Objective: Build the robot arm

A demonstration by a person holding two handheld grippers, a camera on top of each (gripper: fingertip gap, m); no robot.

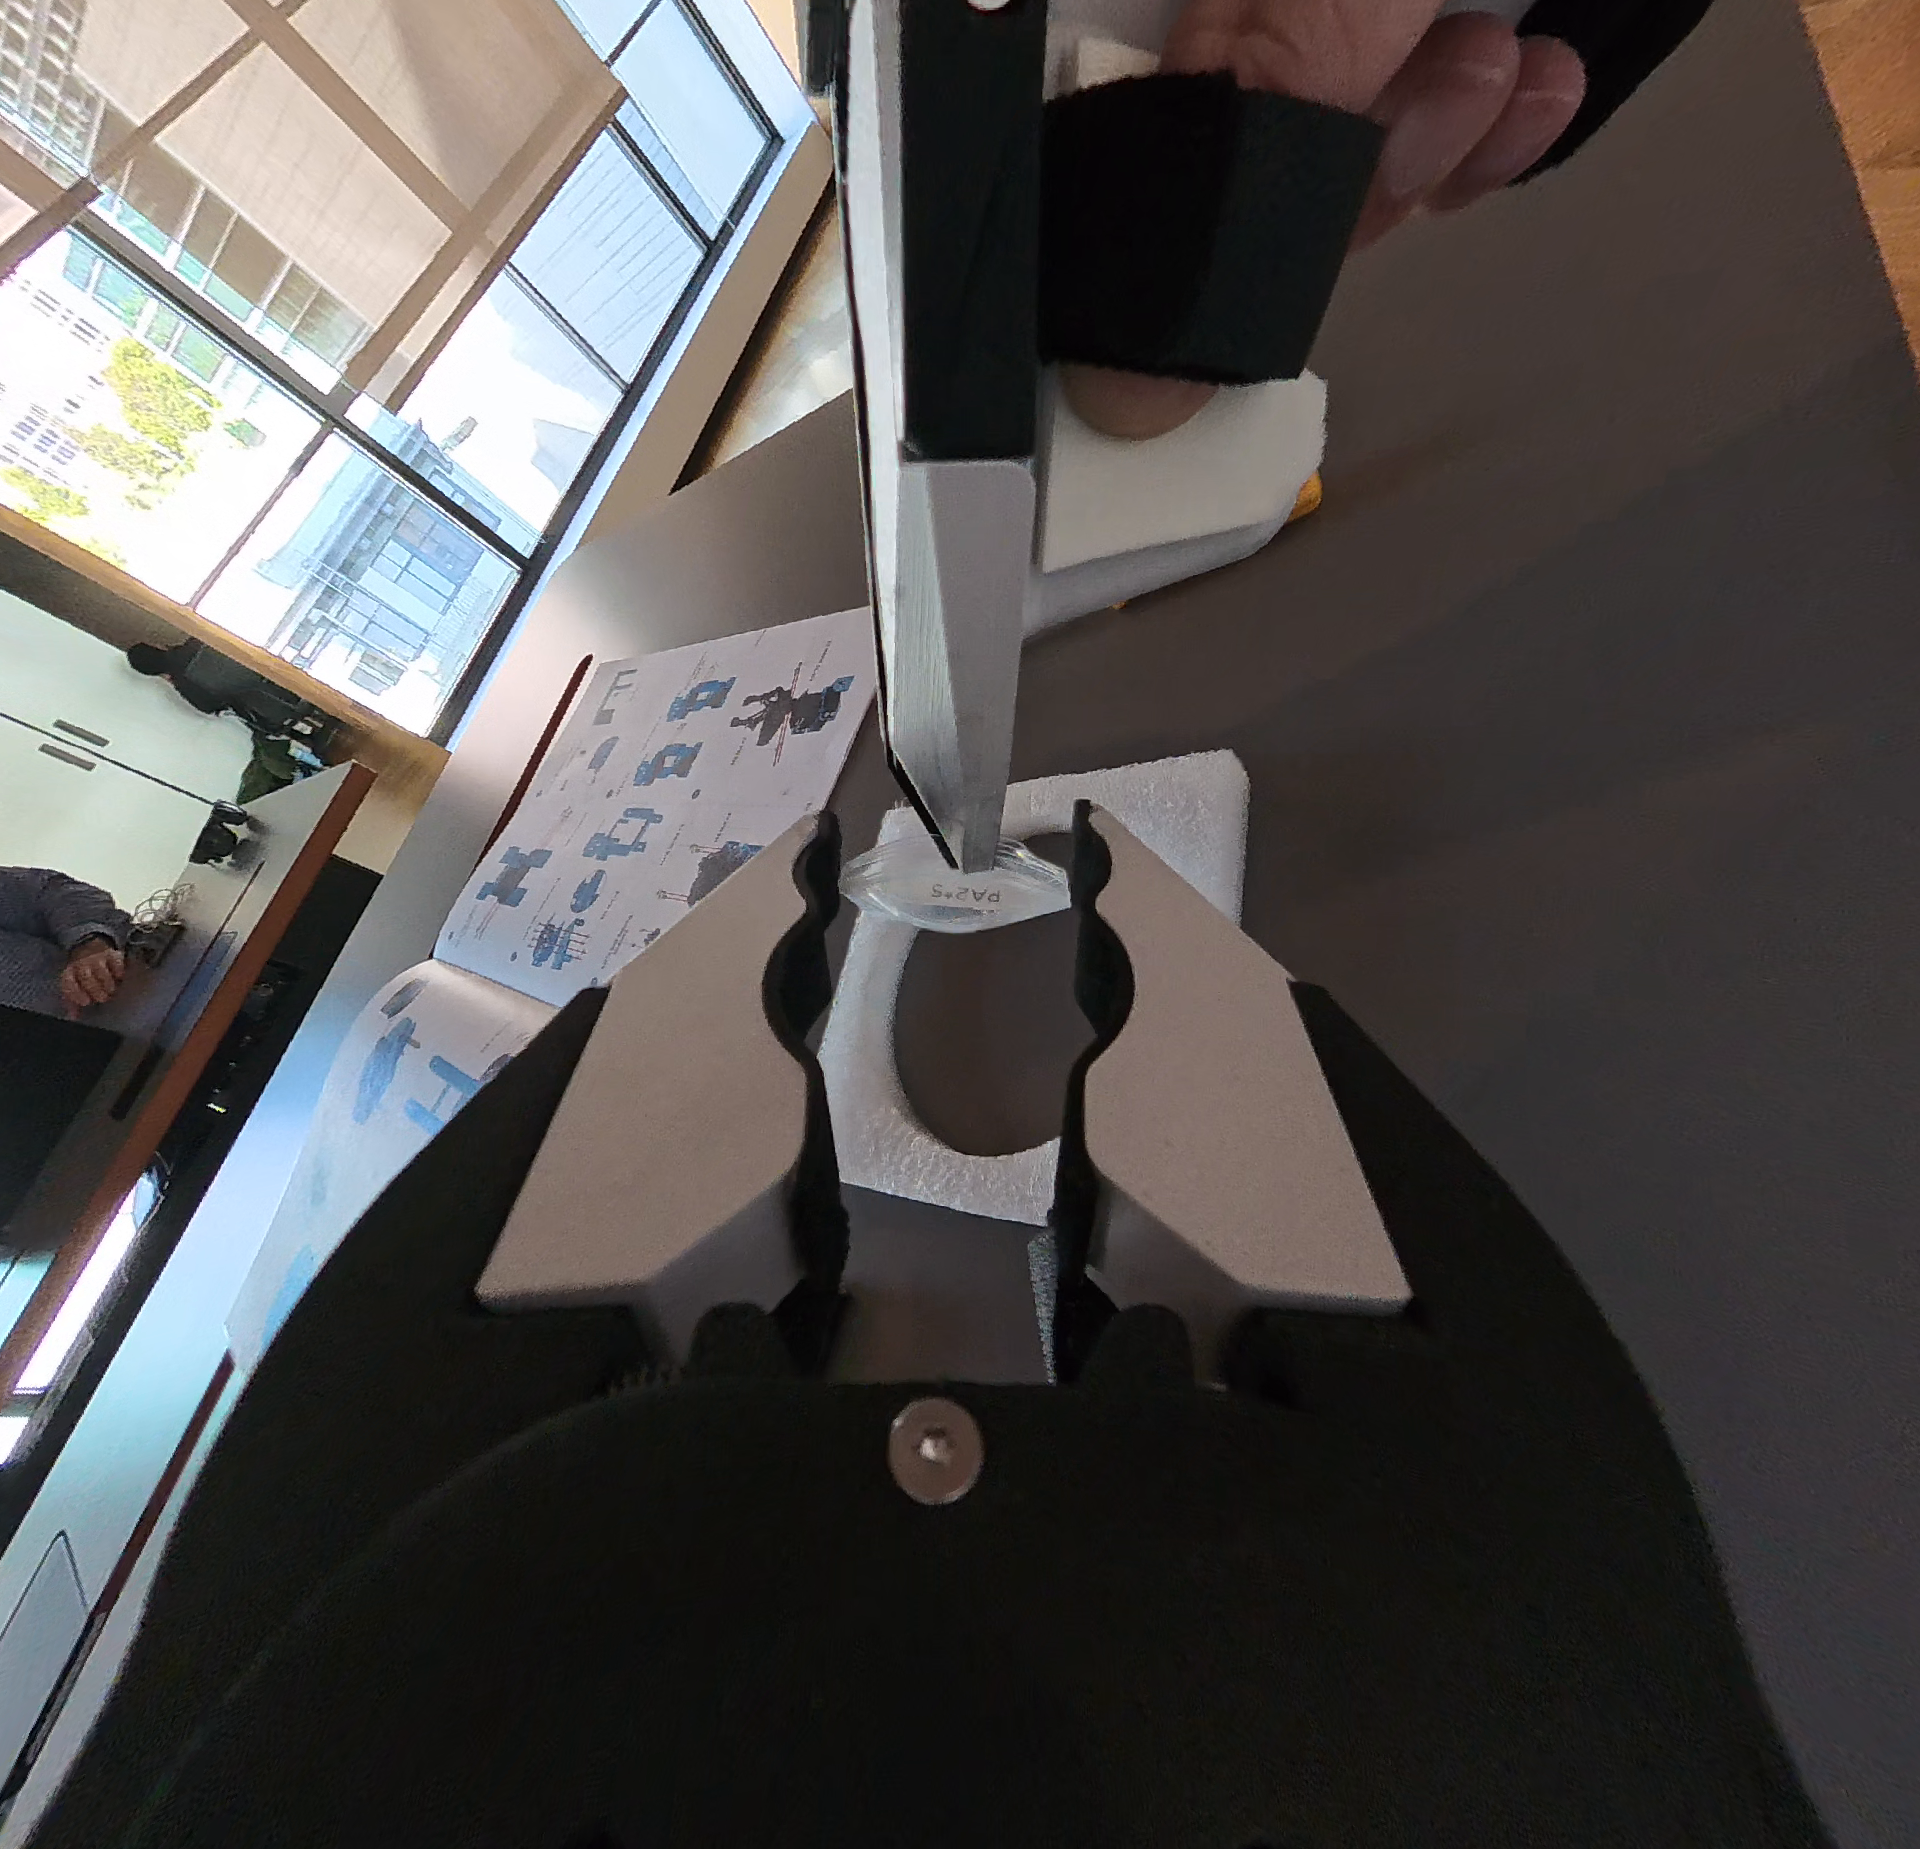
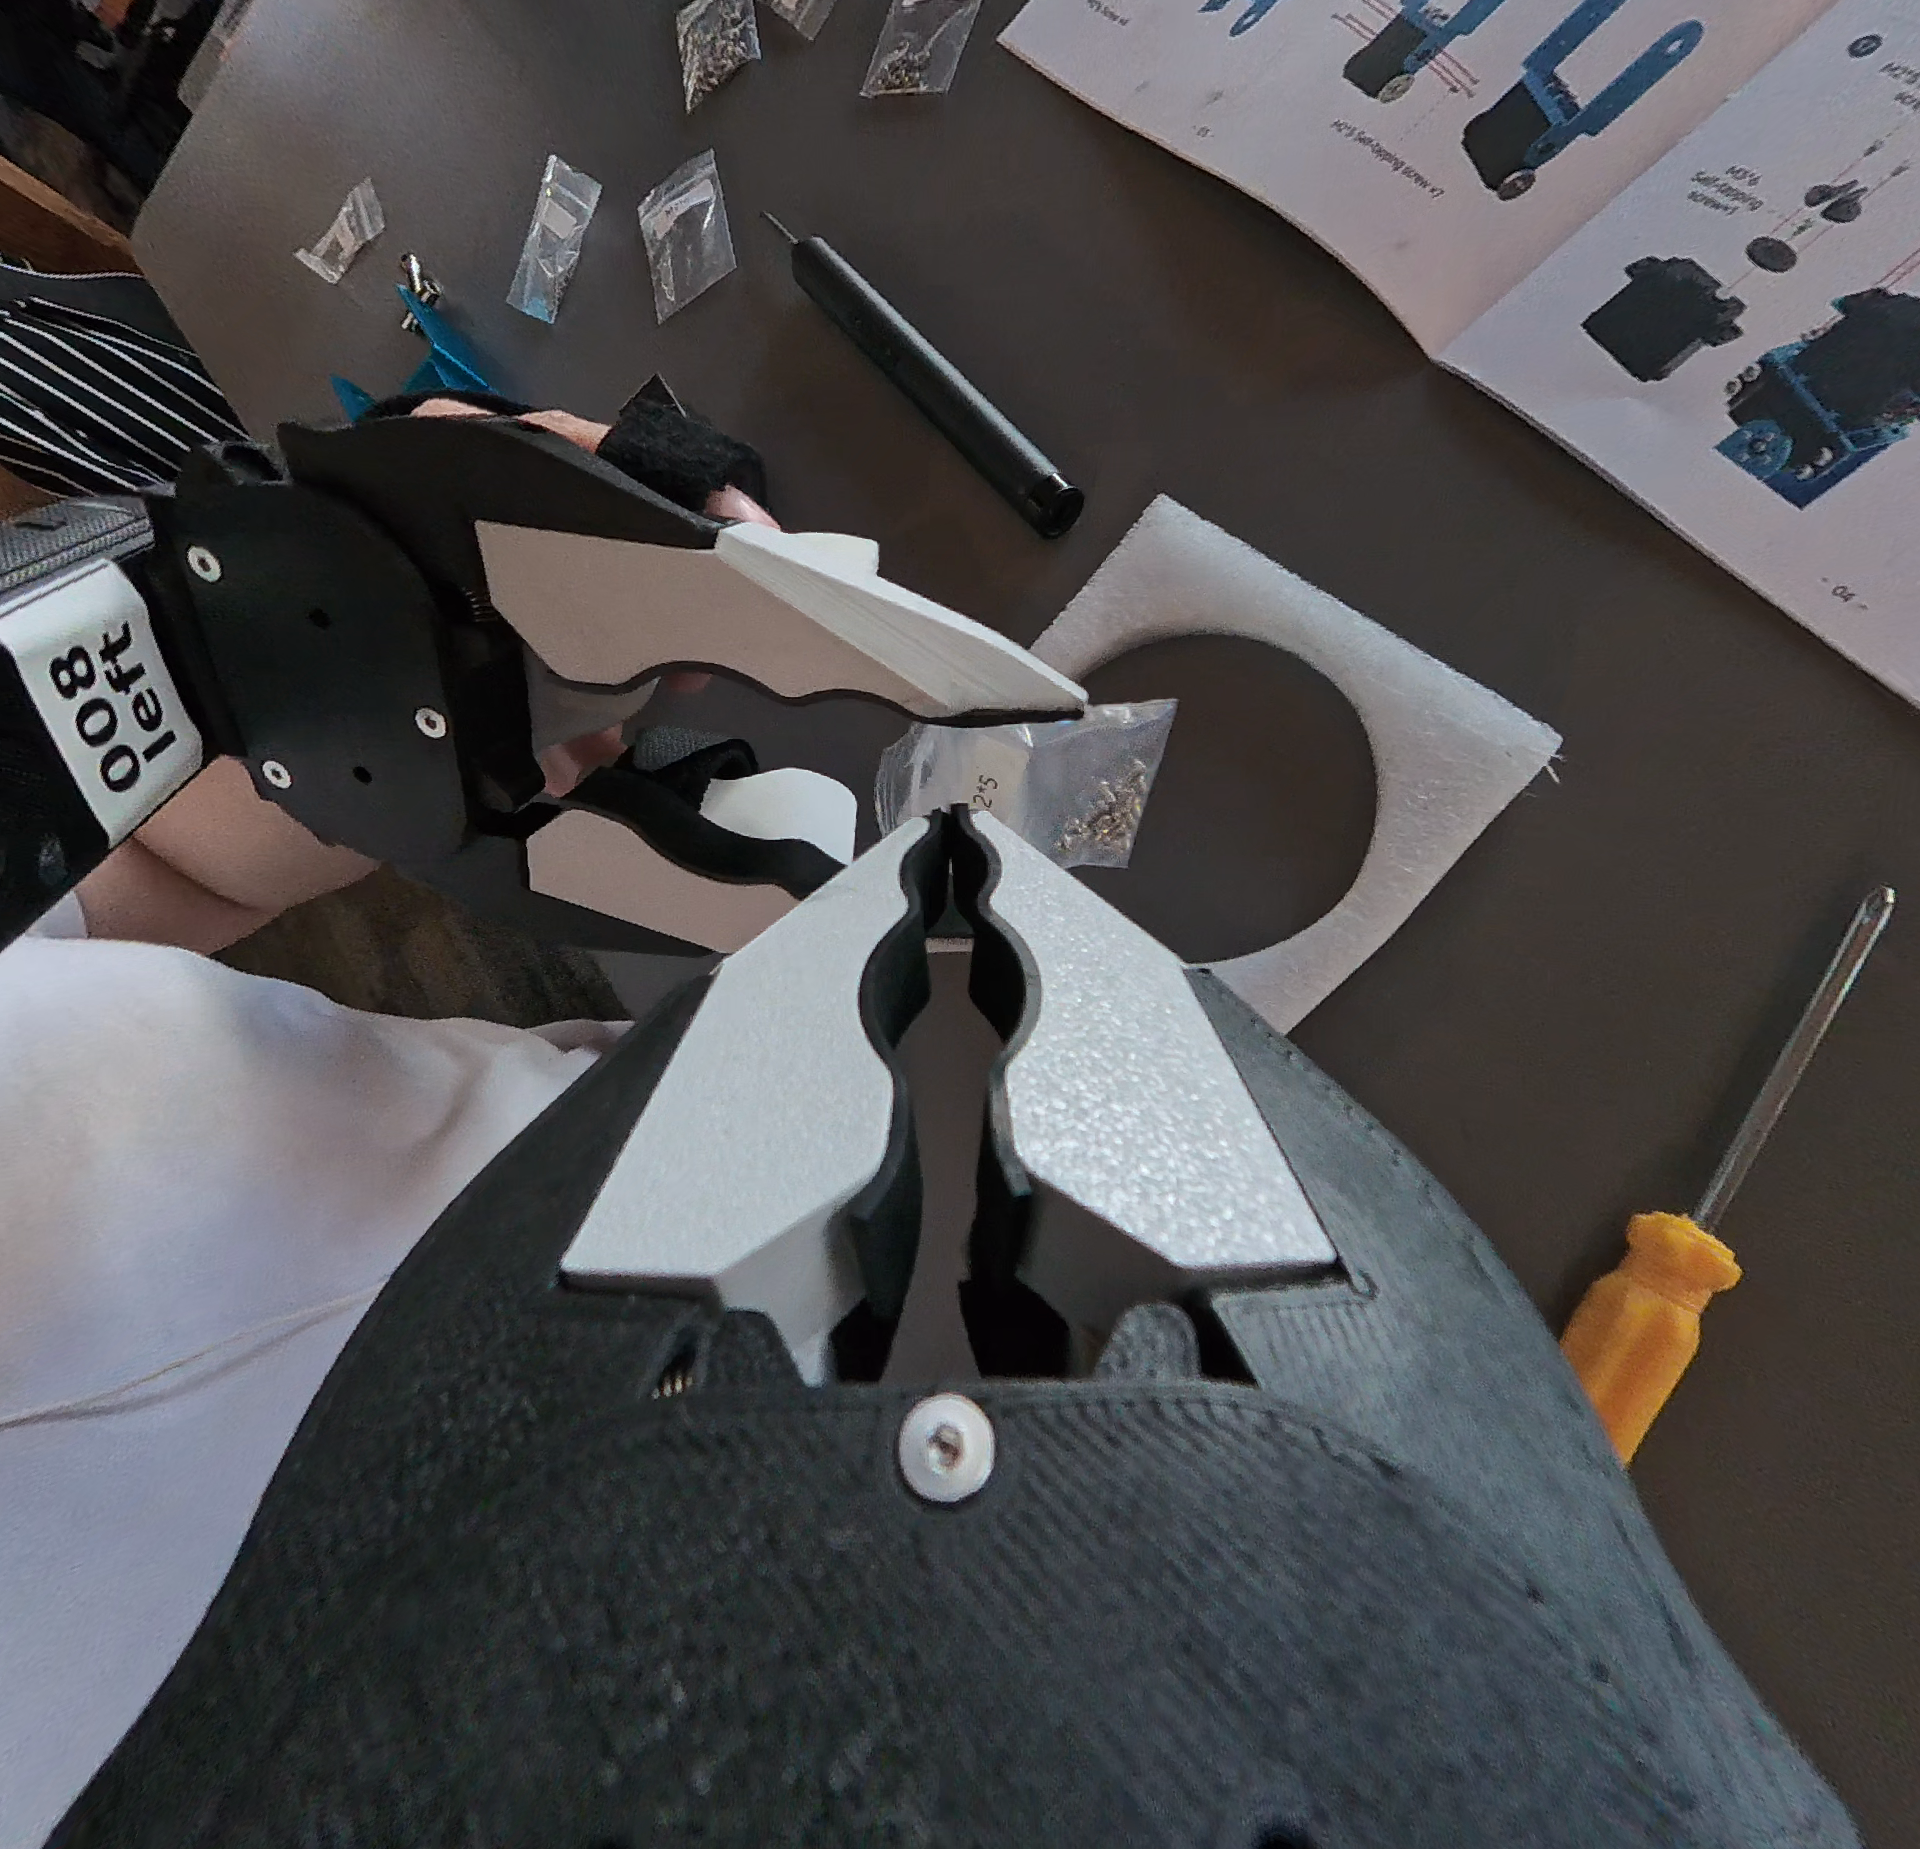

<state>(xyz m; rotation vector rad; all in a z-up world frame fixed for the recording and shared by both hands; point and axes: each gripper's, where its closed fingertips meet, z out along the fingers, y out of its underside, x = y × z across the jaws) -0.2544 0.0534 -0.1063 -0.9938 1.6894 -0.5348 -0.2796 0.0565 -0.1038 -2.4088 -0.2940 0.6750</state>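
My right gripper (image 2: 951, 823) is shut on the edge of a small clear bag (image 2: 1081, 791) holding tiny screws, and lifts it above a white foam square (image 2: 1403, 698) with a round hole. In the left wrist view the right gripper (image 1: 961, 854) comes down from above, pinching the bag (image 1: 935, 890) over the foam (image 1: 1164, 812). My left gripper (image 1: 956, 833) is open, one finger on each side of the bag. In the right wrist view it (image 2: 961, 781) reaches in from the left, upper fingertip at the bag's top edge. I cannot tell whether it touches the bag.
On the dark table lie an open instruction booklet (image 2: 1558, 189), a black pen-shaped driver (image 2: 925, 376), an orange-handled screwdriver (image 2: 1652, 1321), several small bags of screws (image 2: 675, 230) and a blue part (image 2: 447, 355). The booklet also shows in the left wrist view (image 1: 644, 812). A person sits far left (image 1: 62, 937). Only a small space, under 4 cm, lies between the two pairs of fingers. Both grippers' tips are roughly 15 cm from the orange-handled screwdriver (image 2: 1652, 1321).
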